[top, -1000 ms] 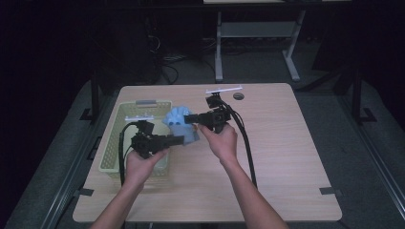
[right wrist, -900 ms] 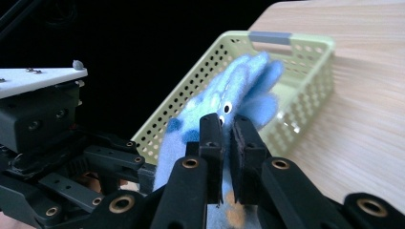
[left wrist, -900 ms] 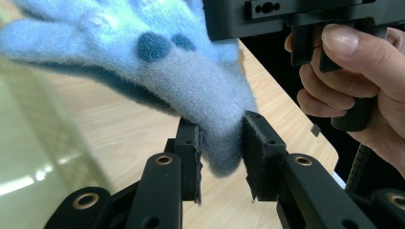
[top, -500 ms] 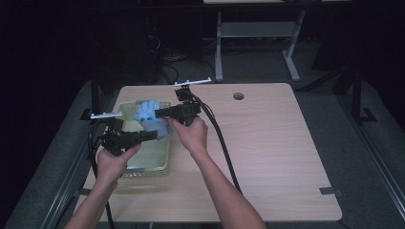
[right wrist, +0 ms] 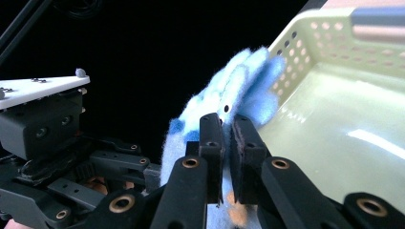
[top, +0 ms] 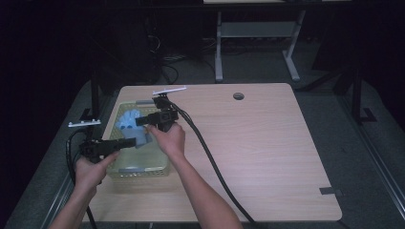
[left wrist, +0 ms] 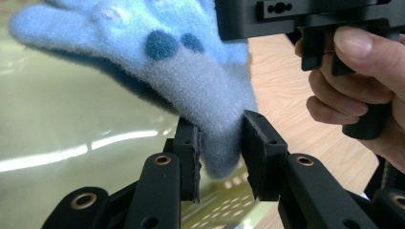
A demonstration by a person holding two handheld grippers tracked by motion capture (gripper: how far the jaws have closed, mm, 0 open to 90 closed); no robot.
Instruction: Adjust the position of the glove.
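Blue fuzzy glove point(top: 130, 125) between 2 clamped tools, over the pale basket point(top: 143, 167).

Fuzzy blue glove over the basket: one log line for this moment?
fuzzy blue glove: over pale green perforated plastic basket | left gripper: shut on glove | right gripper: shut on glove

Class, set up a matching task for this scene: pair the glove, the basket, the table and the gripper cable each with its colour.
Things:
1. glove
2. basket
3. table
4. gripper cable

Colours:
A. black
B. pale green
C. light wood
D. fuzzy blue

Pairs: 1-D, 2-B, 3-C, 4-A
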